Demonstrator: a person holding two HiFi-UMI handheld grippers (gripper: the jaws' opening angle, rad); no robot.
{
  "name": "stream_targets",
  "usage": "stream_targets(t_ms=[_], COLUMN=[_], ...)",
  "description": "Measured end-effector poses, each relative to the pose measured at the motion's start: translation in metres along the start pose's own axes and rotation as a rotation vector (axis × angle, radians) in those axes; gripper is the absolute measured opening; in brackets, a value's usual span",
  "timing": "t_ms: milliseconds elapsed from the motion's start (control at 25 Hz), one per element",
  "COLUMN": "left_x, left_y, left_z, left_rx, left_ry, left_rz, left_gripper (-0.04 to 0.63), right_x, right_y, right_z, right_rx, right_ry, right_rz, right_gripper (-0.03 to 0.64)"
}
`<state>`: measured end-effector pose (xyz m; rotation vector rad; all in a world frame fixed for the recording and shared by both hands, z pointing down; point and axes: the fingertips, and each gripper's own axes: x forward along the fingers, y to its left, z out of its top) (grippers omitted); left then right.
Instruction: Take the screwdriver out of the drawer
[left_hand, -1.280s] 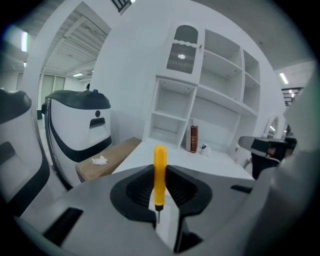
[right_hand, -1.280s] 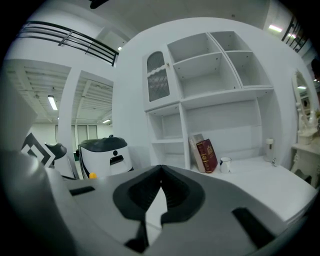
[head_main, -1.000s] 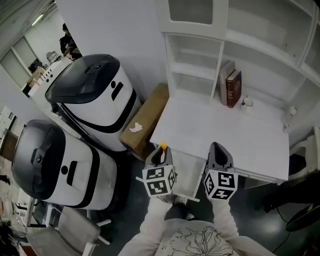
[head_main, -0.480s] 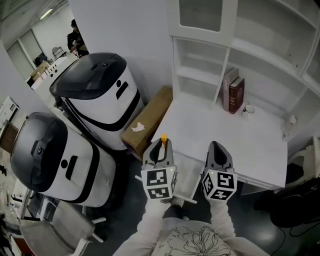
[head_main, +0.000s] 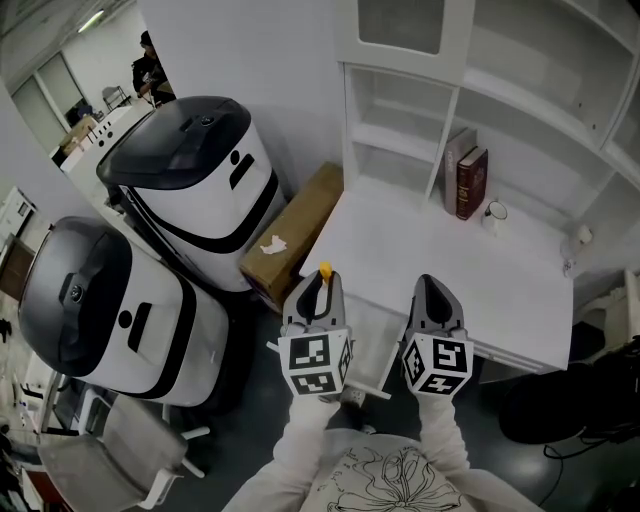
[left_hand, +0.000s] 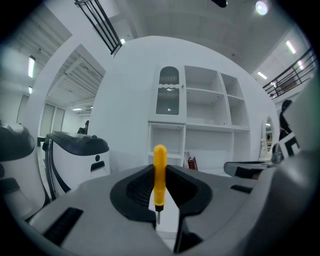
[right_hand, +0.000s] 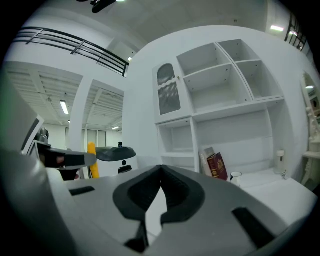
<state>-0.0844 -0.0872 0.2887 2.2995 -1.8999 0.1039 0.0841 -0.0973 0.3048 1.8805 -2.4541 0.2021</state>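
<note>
A small screwdriver (left_hand: 159, 176) with a yellow handle stands upright between the jaws of my left gripper (left_hand: 159, 197), which is shut on it, metal tip down. In the head view its yellow end (head_main: 325, 269) pokes up from the left gripper (head_main: 316, 300), held above the open white drawer (head_main: 367, 345) at the desk's front left. The yellow handle (right_hand: 91, 160) also shows at the left of the right gripper view. My right gripper (head_main: 432, 300) hovers beside it over the desk's front edge, shut with nothing in its jaws (right_hand: 159, 196).
The white desk (head_main: 520, 290) carries two books (head_main: 462, 180) and a small white cup (head_main: 492, 214) under white shelves (head_main: 400, 140). A cardboard box (head_main: 290, 235) leans at the desk's left. Two large white-and-black machines (head_main: 190, 190) stand further left. A chair (head_main: 130, 455) is at bottom left.
My left gripper has risen with the screwdriver, clear of the drawer. The right gripper stayed where it was.
</note>
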Motion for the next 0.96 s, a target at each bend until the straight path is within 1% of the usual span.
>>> stream_targets(t_ms=[960], left_x=[-0.0020], left_y=[-0.0010], left_z=[-0.0048], left_rx=[-0.006], left_ry=[0.018], left_rz=[-0.008], left_gripper=[0.066], right_x=[-0.0009], right_y=[-0.0051], right_z=[-0.0036], right_rx=[-0.007], right_ry=[0.011], right_rz=[-0.013], right_gripper=[0.002])
